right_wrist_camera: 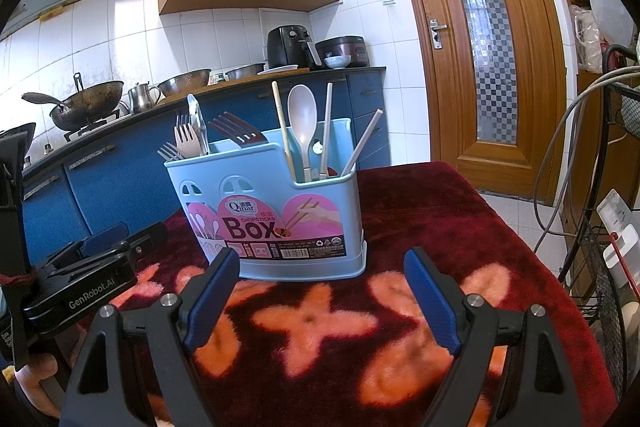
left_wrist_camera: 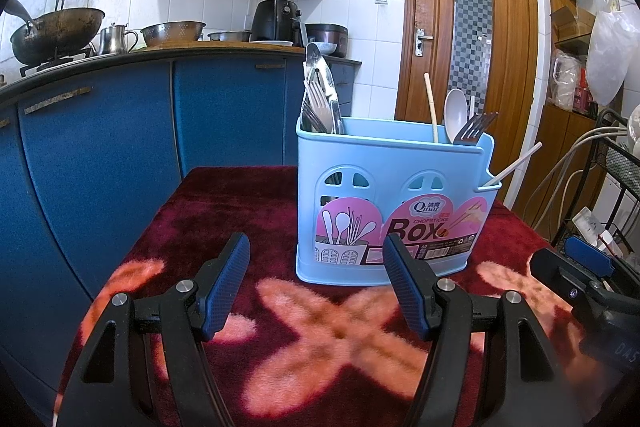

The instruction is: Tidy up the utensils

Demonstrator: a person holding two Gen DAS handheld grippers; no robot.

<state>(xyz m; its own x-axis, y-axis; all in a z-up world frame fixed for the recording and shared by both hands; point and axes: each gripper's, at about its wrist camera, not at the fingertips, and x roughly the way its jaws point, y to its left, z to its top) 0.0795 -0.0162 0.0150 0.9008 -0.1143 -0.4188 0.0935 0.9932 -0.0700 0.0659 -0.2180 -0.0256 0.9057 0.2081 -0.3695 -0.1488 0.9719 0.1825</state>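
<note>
While both level before utensil box, left gripper, right gripper jaws wide, empty.

Blue utensil box upright on red floral cloth, beyond the left gripper's spread, empty fingers.

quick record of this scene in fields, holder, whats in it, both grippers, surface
holder: light blue chopsticks box, upright on the cloth
left compartment: metal forks and other cutlery, handles down
right compartment: white spoon, chopsticks
left gripper: open, empty, short of the box
right gripper: open, empty, short of the box
surface: dark red cloth with pink flowers
</note>
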